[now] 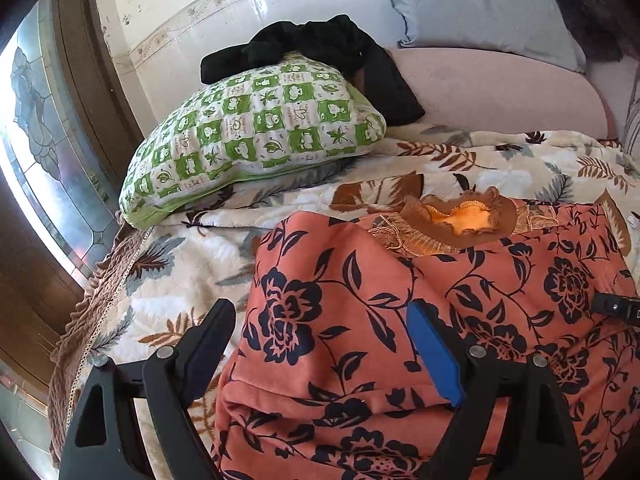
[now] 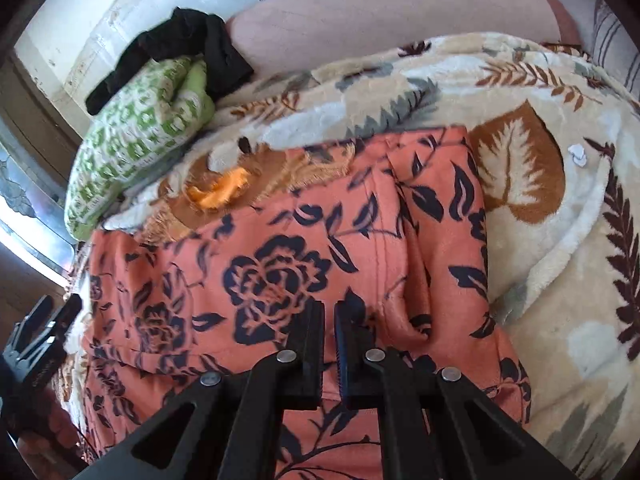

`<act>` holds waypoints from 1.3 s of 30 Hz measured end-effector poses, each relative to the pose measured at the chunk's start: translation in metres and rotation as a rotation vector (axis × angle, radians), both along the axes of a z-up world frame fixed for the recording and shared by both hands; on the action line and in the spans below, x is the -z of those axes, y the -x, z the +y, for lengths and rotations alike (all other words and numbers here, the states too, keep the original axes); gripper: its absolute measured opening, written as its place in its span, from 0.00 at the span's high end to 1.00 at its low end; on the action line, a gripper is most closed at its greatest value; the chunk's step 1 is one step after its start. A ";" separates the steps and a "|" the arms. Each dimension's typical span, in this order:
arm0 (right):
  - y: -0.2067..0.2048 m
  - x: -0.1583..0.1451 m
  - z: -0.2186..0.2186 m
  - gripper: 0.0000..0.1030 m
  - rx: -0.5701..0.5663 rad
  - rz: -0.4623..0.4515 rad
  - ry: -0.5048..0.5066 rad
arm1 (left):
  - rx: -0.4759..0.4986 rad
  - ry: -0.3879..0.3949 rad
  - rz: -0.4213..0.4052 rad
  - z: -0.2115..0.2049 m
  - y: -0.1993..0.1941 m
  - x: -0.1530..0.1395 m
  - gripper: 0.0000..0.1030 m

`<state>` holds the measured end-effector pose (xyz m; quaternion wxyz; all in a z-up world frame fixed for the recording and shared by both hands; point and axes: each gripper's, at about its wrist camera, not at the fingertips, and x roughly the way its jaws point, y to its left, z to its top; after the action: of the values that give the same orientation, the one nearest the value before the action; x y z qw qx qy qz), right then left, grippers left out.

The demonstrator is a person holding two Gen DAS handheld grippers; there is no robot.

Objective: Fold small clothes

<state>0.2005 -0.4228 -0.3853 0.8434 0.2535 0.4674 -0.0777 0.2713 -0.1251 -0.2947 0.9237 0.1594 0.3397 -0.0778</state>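
The right tongs are clenched, their two fingers almost touching, and in the right wrist view the tips press down among the folds of the orange flowered garment; whether a pinch of cloth sits between them cannot be told. The left tongs stand released and wide, one finger over the bed cover at the garment's left edge, the blue-padded finger over the cloth itself, nothing gripped between them.

The garment lies spread on the bed, on a cream blanket printed with brown and grey leaves. Its brown frilled collar, with orange lining showing, points toward the head of the bed. The left wrist view shows a folded-over flap along the garment's left side; the right wrist view shows a lengthwise crease and the garment's right edge against the blanket.

Beyond the collar sits a green and white checked pillow with a black cloth draped over it. Only the left view takes in the pale blue pillow and the patterned glass window. Only the right view catches the left tongs from outside, at its lower left edge.
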 end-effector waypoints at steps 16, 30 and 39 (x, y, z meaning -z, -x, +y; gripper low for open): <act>0.005 0.001 -0.003 0.69 0.047 -0.076 0.015 | -0.037 0.070 0.000 0.015 -0.004 -0.009 0.15; 0.024 -0.056 0.037 0.69 -0.028 -0.271 0.147 | -0.022 0.100 -0.003 0.014 -0.003 -0.012 0.15; 0.026 -0.059 0.039 0.69 -0.045 -0.282 0.146 | -0.023 0.117 -0.012 0.015 -0.001 -0.017 0.15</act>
<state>0.1747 -0.3835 -0.3267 0.9184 0.1894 0.3428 -0.0564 0.2727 -0.1097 -0.2778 0.9343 0.1017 0.3307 -0.0861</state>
